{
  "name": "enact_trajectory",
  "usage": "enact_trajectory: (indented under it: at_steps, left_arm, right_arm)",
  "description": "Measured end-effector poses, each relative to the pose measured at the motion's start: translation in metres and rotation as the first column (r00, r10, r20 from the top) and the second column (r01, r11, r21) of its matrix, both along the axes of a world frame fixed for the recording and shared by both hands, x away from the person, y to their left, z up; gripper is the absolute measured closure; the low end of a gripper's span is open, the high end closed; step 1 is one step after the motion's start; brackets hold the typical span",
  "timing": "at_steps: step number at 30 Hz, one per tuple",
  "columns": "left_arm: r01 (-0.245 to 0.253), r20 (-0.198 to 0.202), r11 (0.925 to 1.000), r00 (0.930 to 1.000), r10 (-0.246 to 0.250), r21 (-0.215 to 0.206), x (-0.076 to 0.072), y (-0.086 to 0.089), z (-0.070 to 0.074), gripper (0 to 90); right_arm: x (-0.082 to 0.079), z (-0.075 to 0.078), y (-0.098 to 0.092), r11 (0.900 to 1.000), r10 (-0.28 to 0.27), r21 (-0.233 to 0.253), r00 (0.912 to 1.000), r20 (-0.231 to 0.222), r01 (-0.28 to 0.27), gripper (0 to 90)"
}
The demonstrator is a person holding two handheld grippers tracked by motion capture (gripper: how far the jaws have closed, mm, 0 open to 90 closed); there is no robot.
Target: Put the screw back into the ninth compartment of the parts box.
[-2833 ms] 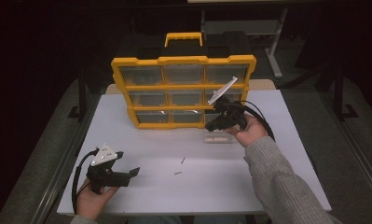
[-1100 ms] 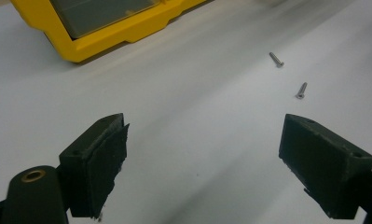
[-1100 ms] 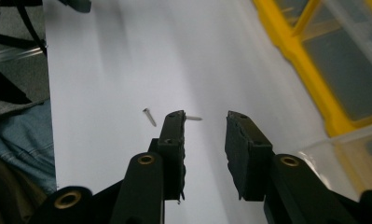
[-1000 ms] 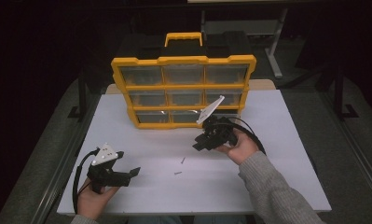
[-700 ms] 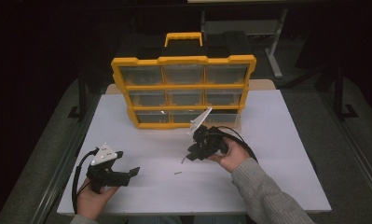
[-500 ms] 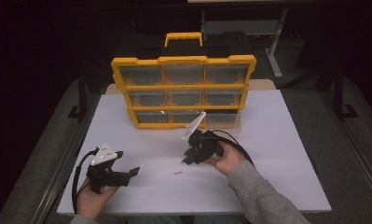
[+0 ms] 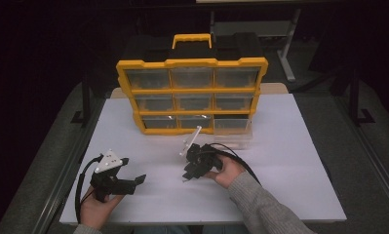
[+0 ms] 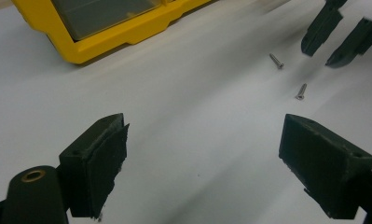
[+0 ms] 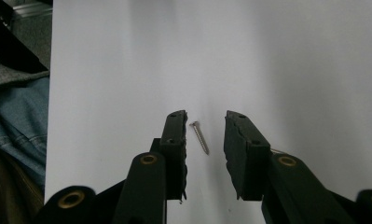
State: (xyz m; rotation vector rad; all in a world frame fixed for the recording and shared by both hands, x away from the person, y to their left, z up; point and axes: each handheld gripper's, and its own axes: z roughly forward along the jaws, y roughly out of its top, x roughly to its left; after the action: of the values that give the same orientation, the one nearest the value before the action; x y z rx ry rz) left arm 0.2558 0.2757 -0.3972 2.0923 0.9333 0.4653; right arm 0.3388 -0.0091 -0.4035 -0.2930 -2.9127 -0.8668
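a: item one, nearest the person?
b: left gripper point(image 7: 133, 181), held in the left hand point(image 7: 97, 207) low on the white table point(image 7: 299, 146). fingers point(image 8: 97, 165) released, spread wide, nothing between them; bare table surface fills the gap.

a: item two?
b: right gripper point(image 9: 204, 140), held in the right hand point(image 7: 227, 170) toward the table's middle, tilted down at the surface. its fingers point(image 9: 174, 140) stand parted, a narrow gap between them, gripping nothing.

a: the thing between those fingers?
b: one small screw point(image 9: 200, 136), lying flat on the table inside the gap. it sits closer to the left-hand finger in the right gripper view; touching or just apart cannot be told. it is not lifted.

a: anything further out from the left gripper's fingers?
b: a second screw point(image 8: 276, 60), beyond and to the right of the open fingers, well apart from them. beside it lies the first screw, just under the right gripper's tips as the left gripper view shows them.

a: farthest item?
b: yellow organiser case point(image 7: 192, 95), standing upright at the far side of the table, three rows of clear drawers, handle on top. one clear drawer point(image 7: 232, 139) at its lower right sits pulled out onto the table, beyond the right gripper's fingers.
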Motion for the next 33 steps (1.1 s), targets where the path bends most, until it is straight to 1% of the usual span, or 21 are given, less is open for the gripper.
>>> enact_trajectory:
  at_steps: [3,4,5,7,8,9,10,12,15,16,18,20,23,24,25,26,28,31,33]
  left_arm:
    - [0.0,0.002,1.0,1.0,0.0,-0.003,0.0,0.0,0.0,14.7]
    - [-0.002,0.002,1.0,1.0,0.002,-0.006,0.0,0.0,0.0,14.6]
    - [-0.008,0.002,0.9998,1.0,0.008,-0.018,0.0,0.0,0.0,14.7]
    - [-0.006,0.0,0.9999,1.0,0.006,-0.013,0.0,0.0,0.0,14.7]
    - [-0.004,-0.002,1.0,1.0,0.004,-0.009,0.0,0.0,0.0,14.7]
    - [-0.001,-0.003,1.0,1.0,0.001,-0.003,0.0,0.001,0.0,14.7]
    - [-0.003,-0.002,1.0,1.0,0.003,-0.009,0.0,0.0,0.0,14.7]
    - [0.0,-0.001,1.0,1.0,0.0,-0.006,0.0,0.0,-0.001,14.7]
    - [0.004,0.0,1.0,1.0,-0.004,0.001,0.0,0.001,0.0,14.7]
    - [0.0,-0.001,1.0,1.0,0.0,-0.007,0.0,0.0,0.0,14.7]
    - [-0.004,-0.003,1.0,1.0,0.004,-0.009,0.0,0.001,0.0,14.7]
    - [-0.003,-0.003,1.0,1.0,0.003,-0.007,0.0,0.001,0.0,14.7]
    - [-0.002,-0.004,1.0,1.0,0.002,-0.004,0.0,0.001,0.0,14.7]
    - [-0.002,-0.001,1.0,1.0,0.002,-0.004,0.0,0.001,0.0,14.7]
    - [-0.002,-0.001,1.0,1.0,0.002,-0.004,0.0,0.001,0.0,14.7]
    - [-0.001,0.0,1.0,1.0,0.001,-0.002,0.0,0.002,0.0,14.7]
    - [-0.001,0.001,1.0,1.0,0.001,-0.004,0.0,0.002,0.0,14.7]
    - [0.0,0.002,1.0,1.0,0.0,-0.003,0.0,0.002,0.001,14.6]
    - [-0.001,0.0,1.0,1.0,0.001,-0.003,0.0,0.002,0.0,14.6]
  right_arm:
    - [0.0,-0.006,0.005,1.0,0.014,-0.01,0.9999,-0.003,-0.014,69.3]
    - [-0.001,-0.008,0.007,1.0,0.008,-0.022,1.0,-0.005,-0.008,69.8]
    - [0.0,-0.01,0.008,1.0,0.019,-0.018,0.9998,0.001,-0.019,70.3]
    - [0.0,-0.011,0.009,1.0,0.023,-0.021,0.9997,0.0,-0.023,70.8]
    - [-0.001,-0.014,0.012,0.999,0.027,-0.031,0.9996,-0.003,-0.027,72.3]
    - [-0.001,-0.014,0.013,0.999,0.027,-0.036,0.9996,-0.003,-0.028,72.9]
    - [-0.001,-0.015,0.014,0.999,0.039,-0.034,0.9992,0.005,-0.039,73.2]
    - [-0.002,-0.017,0.015,0.998,0.035,-0.049,0.9994,0.001,-0.035,74.6]
    - [-0.002,-0.019,0.017,0.997,0.044,-0.057,0.999,0.01,-0.043,75.9]
    - [-0.002,-0.019,0.017,0.997,0.04,-0.061,0.9992,0.008,-0.04,76.2]
    - [-0.001,-0.021,0.018,0.997,0.051,-0.059,0.9985,0.02,-0.049,76.8]
    - [-0.001,-0.022,0.019,0.996,0.047,-0.073,0.9987,0.018,-0.045,78.6]
    - [-0.001,-0.023,0.02,0.995,0.059,-0.08,0.9978,0.03,-0.056,80.7]
    - [-0.001,-0.024,0.02,0.995,0.059,-0.086,0.9976,0.038,-0.055,82.7]
    - [-0.001,-0.024,0.02,0.995,0.059,-0.086,0.9976,0.038,-0.055,82.7]
    - [0.0,-0.025,0.02,0.995,0.062,-0.087,0.9972,0.042,-0.058,85.6]
    - [0.0,-0.025,0.02,0.994,0.062,-0.09,0.9971,0.045,-0.058,86.1]
    - [0.001,-0.025,0.02,0.994,0.063,-0.09,0.9972,0.039,-0.06,86.1]
    - [0.002,-0.025,0.019,0.995,0.056,-0.086,0.9981,0.025,-0.053,86.5]
